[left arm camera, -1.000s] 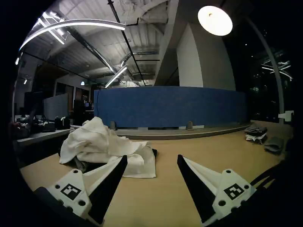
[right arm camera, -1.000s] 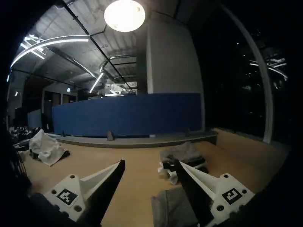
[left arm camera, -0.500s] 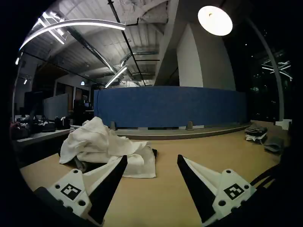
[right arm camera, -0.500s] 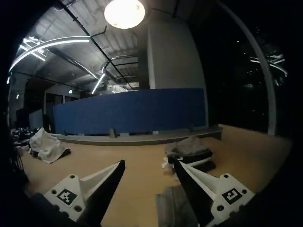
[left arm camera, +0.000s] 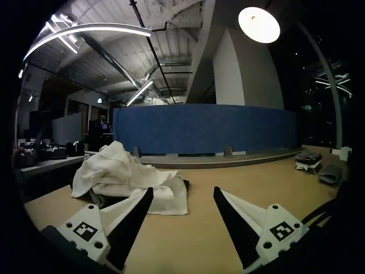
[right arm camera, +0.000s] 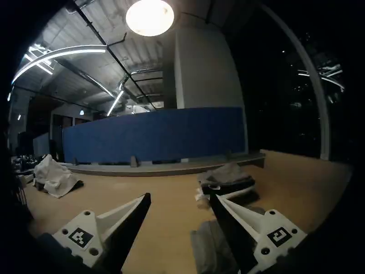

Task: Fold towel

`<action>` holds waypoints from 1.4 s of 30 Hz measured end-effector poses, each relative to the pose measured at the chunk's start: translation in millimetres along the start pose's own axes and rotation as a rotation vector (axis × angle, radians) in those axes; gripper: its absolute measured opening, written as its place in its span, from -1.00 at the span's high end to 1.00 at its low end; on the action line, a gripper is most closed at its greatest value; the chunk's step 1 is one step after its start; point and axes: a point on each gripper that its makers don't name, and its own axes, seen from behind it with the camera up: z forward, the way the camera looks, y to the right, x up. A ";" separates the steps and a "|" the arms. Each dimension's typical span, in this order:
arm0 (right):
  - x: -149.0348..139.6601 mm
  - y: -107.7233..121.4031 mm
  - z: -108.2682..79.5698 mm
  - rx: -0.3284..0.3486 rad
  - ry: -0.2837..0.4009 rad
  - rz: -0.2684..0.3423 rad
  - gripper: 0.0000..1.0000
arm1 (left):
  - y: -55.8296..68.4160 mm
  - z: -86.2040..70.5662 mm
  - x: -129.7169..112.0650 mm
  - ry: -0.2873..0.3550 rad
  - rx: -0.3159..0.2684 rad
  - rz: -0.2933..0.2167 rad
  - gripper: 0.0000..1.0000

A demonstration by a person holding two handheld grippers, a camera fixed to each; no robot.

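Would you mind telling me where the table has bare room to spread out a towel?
The table is bare between the crumpled white towel and the folded stack, back to the blue partition. It is crowded by the stack, where a grey cloth lies.

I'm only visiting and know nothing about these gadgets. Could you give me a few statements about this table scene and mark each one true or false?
1. The white towel lies crumpled in a heap on the table. True.
2. The left gripper is clamped on the white towel. False: its fingers are spread open and hold nothing.
3. A stack of folded cloths sits ahead of the right gripper. True.
4. The partition behind the table is red. False: it is blue.
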 end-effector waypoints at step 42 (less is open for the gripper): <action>-4.8 -21.5 -3.4 0.018 0.013 -0.087 -1.00 | -0.1 -0.7 -0.2 0.000 0.000 0.000 -0.97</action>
